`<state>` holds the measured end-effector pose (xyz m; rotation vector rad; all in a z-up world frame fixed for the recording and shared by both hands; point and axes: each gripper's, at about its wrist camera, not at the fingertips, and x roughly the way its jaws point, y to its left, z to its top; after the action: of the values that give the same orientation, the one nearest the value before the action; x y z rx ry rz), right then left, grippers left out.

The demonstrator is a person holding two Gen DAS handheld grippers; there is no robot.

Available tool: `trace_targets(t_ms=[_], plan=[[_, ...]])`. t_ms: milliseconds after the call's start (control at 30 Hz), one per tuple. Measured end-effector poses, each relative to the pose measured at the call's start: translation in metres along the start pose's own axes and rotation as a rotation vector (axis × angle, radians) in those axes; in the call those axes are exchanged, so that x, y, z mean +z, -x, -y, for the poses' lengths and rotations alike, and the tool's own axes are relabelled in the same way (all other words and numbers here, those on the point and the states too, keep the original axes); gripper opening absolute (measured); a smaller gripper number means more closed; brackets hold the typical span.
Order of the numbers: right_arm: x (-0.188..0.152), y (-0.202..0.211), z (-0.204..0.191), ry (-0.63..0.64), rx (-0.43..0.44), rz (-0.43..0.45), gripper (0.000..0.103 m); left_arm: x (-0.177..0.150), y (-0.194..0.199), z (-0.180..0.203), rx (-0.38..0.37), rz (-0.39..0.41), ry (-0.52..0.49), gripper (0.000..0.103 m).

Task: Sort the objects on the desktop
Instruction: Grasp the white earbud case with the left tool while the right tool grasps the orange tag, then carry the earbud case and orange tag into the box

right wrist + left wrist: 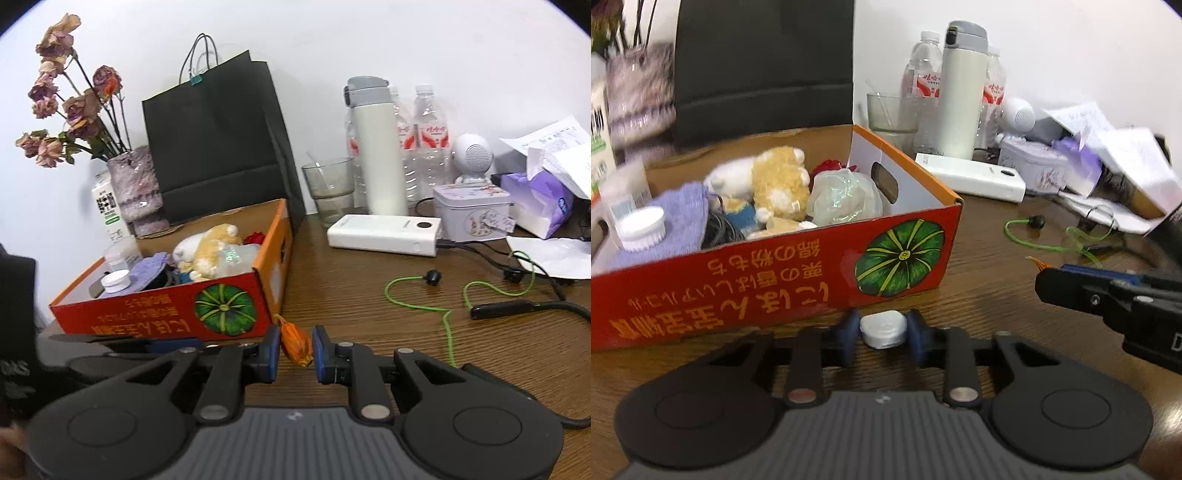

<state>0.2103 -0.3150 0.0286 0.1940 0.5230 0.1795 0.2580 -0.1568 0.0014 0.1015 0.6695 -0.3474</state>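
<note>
A red and orange cardboard box [775, 273] with a pumpkin picture stands on the wooden desk, filled with plush toys, a purple cloth and a white jar; it also shows in the right wrist view [159, 310]. My left gripper [883, 332] is shut on a small white roll of tape [883, 328] just in front of the box. My right gripper [294, 349] is shut on a small orange tassel-like object [295, 345] by the box's near right corner. The right gripper shows at the right edge of the left wrist view [1108, 295].
A white power bank [384, 234], thermos [373, 147], water bottles, a glass [328, 188], a tin [472, 212], tissues and papers line the back right. Green-corded earphones [432, 277] lie on the desk. A black bag [218, 147] and vase of dried flowers [136, 188] stand behind the box.
</note>
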Motion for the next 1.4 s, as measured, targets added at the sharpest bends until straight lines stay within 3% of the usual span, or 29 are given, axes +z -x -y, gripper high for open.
trace_targets(t_ms=[100,200,367,467,567,1000,1167,1400], plan=[[-0.003,0.001,-0.012,0.047,0.001,-0.003,0.018,-0.003,0.006,0.001,-0.016,0.002,0.016,0.029],[-0.008,0.001,-0.022,0.078,0.021,-0.021,0.018,-0.012,0.026,-0.006,0.024,0.022,0.059,0.029],[-0.020,0.011,-0.053,0.148,0.088,-0.040,0.018,-0.037,0.092,-0.036,0.148,0.103,0.146,0.028],[-0.029,0.028,-0.076,0.183,0.124,-0.052,0.018,-0.057,0.130,-0.053,0.258,0.116,0.184,0.028],[-0.040,0.052,-0.099,0.207,0.158,-0.050,0.018,-0.076,0.163,-0.064,0.311,0.106,0.216,0.028],[-0.078,0.165,-0.151,0.237,0.193,-0.001,0.018,-0.122,0.264,-0.045,0.240,0.177,0.179,0.028],[-0.098,0.187,-0.152,0.195,0.182,0.016,0.018,-0.144,0.294,-0.029,0.229,0.277,0.172,0.028],[-0.128,0.208,-0.158,0.205,0.162,0.046,0.018,-0.170,0.301,-0.017,0.210,0.286,0.219,0.028]])
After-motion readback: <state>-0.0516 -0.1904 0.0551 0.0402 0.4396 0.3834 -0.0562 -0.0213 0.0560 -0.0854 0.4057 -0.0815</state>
